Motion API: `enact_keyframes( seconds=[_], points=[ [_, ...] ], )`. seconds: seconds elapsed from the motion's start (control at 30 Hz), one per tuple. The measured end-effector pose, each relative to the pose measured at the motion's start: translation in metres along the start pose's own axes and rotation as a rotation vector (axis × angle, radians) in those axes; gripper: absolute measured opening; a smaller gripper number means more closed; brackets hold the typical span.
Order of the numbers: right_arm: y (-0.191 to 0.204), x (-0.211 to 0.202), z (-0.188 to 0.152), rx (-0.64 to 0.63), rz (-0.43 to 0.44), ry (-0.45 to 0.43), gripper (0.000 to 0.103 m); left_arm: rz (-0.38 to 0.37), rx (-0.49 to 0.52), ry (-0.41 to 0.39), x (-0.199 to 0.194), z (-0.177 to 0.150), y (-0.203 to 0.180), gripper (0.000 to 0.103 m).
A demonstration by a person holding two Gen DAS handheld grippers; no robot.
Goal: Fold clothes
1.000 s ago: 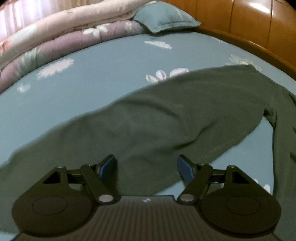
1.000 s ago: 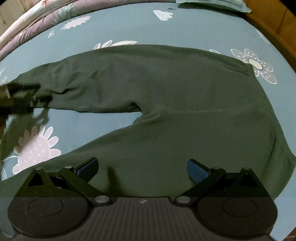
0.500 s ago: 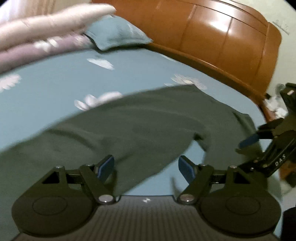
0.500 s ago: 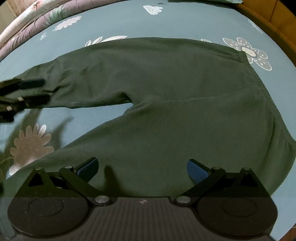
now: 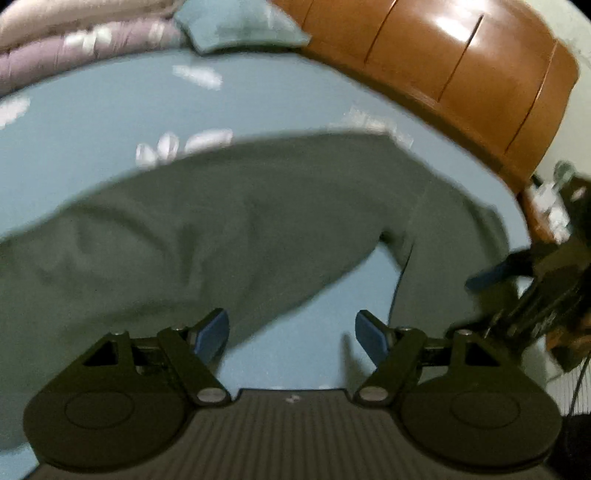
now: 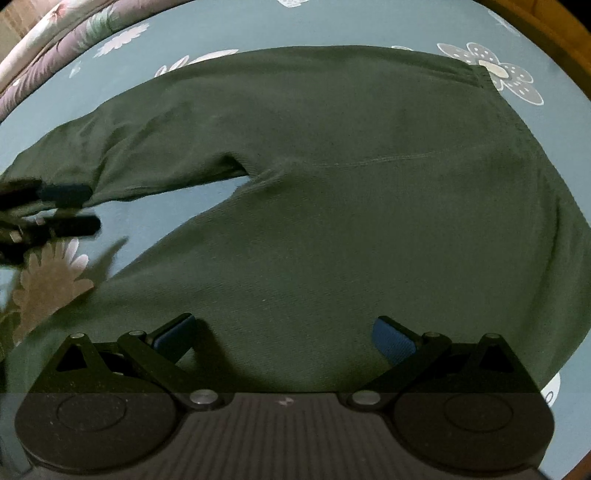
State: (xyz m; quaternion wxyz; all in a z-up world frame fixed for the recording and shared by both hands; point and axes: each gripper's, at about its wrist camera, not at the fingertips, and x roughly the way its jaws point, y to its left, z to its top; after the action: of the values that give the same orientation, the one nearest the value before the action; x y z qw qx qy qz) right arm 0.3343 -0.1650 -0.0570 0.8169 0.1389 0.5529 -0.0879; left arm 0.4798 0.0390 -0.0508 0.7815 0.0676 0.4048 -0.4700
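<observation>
Left wrist view: the left tool [image 5: 291,332] is released, its blue pads spread wide with nothing between them. Straight ahead of it lie dark green trousers [image 5: 240,221] spread flat on the bed [image 5: 110,110]. One leg runs from ahead of the tool off to its left, passing under the left pad; bare blue sheet shows between the pads. The crotch lies ahead and a little right. Further right the right tool [image 5: 491,275] comes in from the edge, a blue pad over the second leg. Beyond the trousers are a pillow [image 5: 236,26], folded quilts [image 5: 74,48] to the far left and a wooden headboard [image 5: 461,62] to the far right. This view is blurred.

Right wrist view: the right tool [image 6: 282,338] is released too, pads wide apart and empty, pointing down over the near leg of the trousers [image 6: 351,184]. The waistband lies ahead to the right, the crotch ahead and slightly left. The left tool [image 6: 70,210] enters at far left, its pads parted over the edge of the far leg.
</observation>
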Motion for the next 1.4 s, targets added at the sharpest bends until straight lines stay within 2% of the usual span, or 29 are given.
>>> enact_keyframes(
  seconds=[0.1,0.23,0.33,0.4,0.53,0.63,0.7,0.9,1.03,1.1,1.23,1.33,1.4],
  points=[
    [0.003,0.002,0.0,-0.018,-0.014,0.006,0.103,-0.002,-0.003,-0.043,0.008,0.018,0.002,0.076],
    [0.005,0.003,0.0,-0.029,-0.02,0.008,0.103,-0.019,-0.082,0.042,0.036,0.016,0.007,0.076],
    [0.003,0.004,0.001,-0.031,-0.014,0.01,0.103,-0.025,-0.058,0.068,0.031,0.0,-0.001,0.077],
    [0.001,0.006,0.002,-0.029,-0.008,0.009,0.103,-0.038,-0.055,0.078,0.022,-0.001,-0.003,0.077],
    [-0.001,0.006,0.001,-0.036,-0.01,0.012,0.103,0.02,-0.029,0.036,-0.005,0.008,-0.001,0.077],
    [-0.003,0.006,0.0,-0.033,-0.002,0.007,0.103,0.014,-0.058,0.008,-0.028,0.01,0.008,0.078],
    [-0.004,0.005,0.0,-0.033,0.0,0.009,0.103,0.048,-0.07,0.002,-0.044,0.005,0.012,0.078],
    [-0.006,-0.013,-0.002,-0.059,0.025,-0.04,0.103,0.124,-0.157,0.013,-0.097,-0.032,0.017,0.078],
    [-0.01,-0.024,-0.002,-0.081,0.049,-0.08,0.103,0.179,-0.222,0.028,-0.124,-0.057,0.005,0.078],
    [-0.011,-0.029,-0.003,-0.096,0.059,-0.093,0.103,0.17,-0.245,0.041,-0.134,-0.068,-0.009,0.079],
    [-0.018,-0.038,-0.01,-0.116,0.068,-0.124,0.103,0.105,-0.264,0.094,-0.134,-0.088,-0.046,0.08],
    [-0.031,-0.042,-0.015,-0.087,0.094,-0.136,0.103,0.037,-0.265,0.124,-0.123,-0.097,-0.075,0.08],
    [-0.038,-0.043,-0.02,-0.069,0.102,-0.14,0.103,0.017,-0.244,0.129,-0.111,-0.097,-0.09,0.08]
  ],
)
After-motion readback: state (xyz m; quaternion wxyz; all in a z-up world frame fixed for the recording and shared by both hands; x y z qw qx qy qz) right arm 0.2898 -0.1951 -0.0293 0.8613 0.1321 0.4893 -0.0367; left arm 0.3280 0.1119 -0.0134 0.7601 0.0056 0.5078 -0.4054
